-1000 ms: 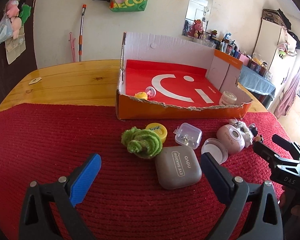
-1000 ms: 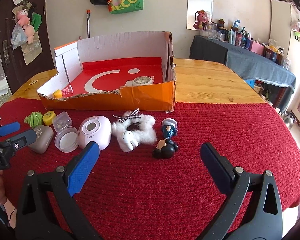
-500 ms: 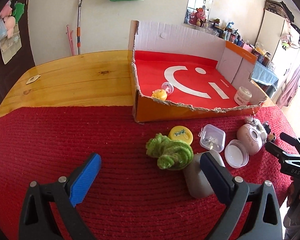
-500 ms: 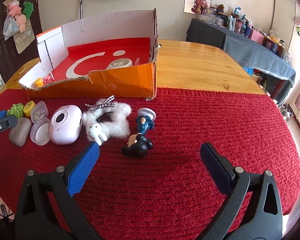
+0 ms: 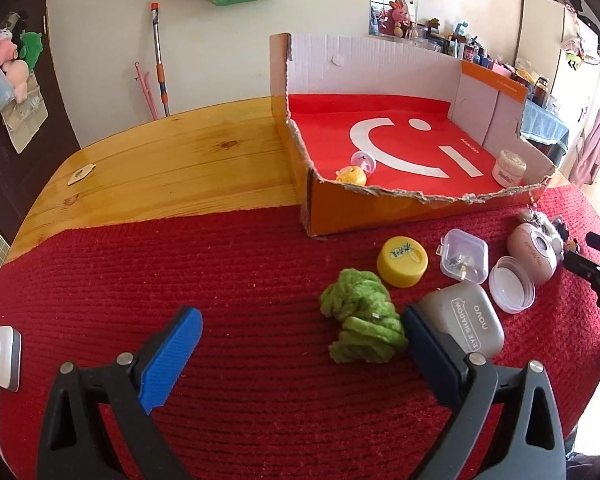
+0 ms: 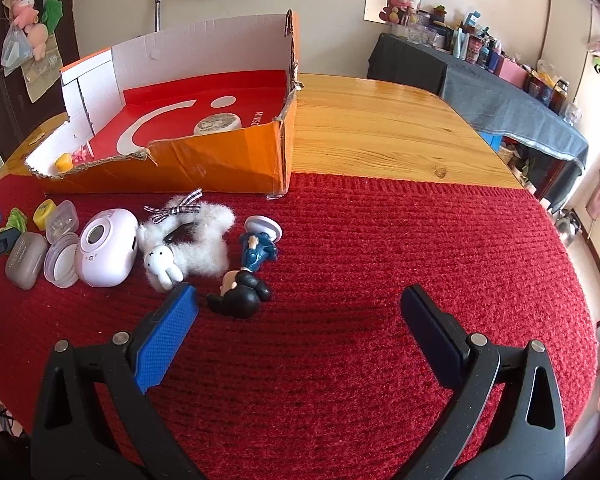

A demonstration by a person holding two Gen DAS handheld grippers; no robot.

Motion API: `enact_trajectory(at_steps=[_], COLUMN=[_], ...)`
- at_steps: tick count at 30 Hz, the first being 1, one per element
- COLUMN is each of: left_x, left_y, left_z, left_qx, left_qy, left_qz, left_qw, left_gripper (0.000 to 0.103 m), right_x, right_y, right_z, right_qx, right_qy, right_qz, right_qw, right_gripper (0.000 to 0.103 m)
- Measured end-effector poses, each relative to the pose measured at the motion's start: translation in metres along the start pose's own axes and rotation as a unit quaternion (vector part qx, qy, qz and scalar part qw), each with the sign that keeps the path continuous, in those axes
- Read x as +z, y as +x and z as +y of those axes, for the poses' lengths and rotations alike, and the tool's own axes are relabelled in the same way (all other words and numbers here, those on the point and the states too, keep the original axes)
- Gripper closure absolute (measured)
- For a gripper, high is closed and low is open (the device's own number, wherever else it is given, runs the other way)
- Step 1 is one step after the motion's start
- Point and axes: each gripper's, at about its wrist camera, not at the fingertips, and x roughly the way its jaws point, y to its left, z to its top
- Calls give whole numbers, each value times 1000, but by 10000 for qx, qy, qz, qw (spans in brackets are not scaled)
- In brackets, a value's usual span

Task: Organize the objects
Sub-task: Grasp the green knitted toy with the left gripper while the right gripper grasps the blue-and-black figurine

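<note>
Both grippers gape wide and hold nothing: the left gripper (image 5: 300, 354) hovers over the red mat with the green fuzzy scrunchie (image 5: 362, 322) just inside its right finger, while the right gripper (image 6: 298, 326) hangs beside the black mouse figurine (image 6: 240, 294).

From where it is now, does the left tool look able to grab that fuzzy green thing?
Probably yes. The left tool is open, and the fuzzy green thing lies just inside its right finger on the red cloth. Nothing covers it, though the grey case crowds that side.
</note>
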Motion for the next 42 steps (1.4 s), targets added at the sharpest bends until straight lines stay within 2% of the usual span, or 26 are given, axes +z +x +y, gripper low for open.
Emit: enact_trajectory(at_steps=[7,10,12,21,24,26,28,30,34,40,42], left_x=[2,2,2,1,2,1,1,0,-2,-5,-5], left_y=[3,3,3,4,5,4,4,3,1,-3,-4], left_z=[-6,-4,-4,-2,-8,-11,-13,-13,-15,-18,-19], left_qx=[-287,-406,-416,-288,-209,-222,-274,-435,-561,-673,-725], left_qy=[15,-62,-43,90,239,300,335,387,407,429,469], left_qz=[18,42,42,68,52,34,20,4,-53,-108,-126], left_qw=[9996,9991,9991,9995,9995,9993,9991,9983,9976,9968,9962], left_gripper=[15,17,18,21,26,33,36,40,52,68,70], right_x=[7,9,9,9,10,12,14,14,13,11,10], right_y=[3,5,7,5,7,8,9,11,10,8,7], right_z=[5,3,2,-12,-8,-4,-4,-2,0,5,6], right_qx=[-20,-14,-23,2,19,12,60,135,263,521,552], right_qy=[-84,-21,7,175,65,-44,-71,-66,-121,-213,-232], right_qz=[38,71,98,118,146,133,146,143,67,-62,-88], right_qw=[10000,10000,9999,9998,9999,9999,9999,9998,9996,9984,9982], right_gripper=[1,9,23,23,23,24,29,38,50,77,77])
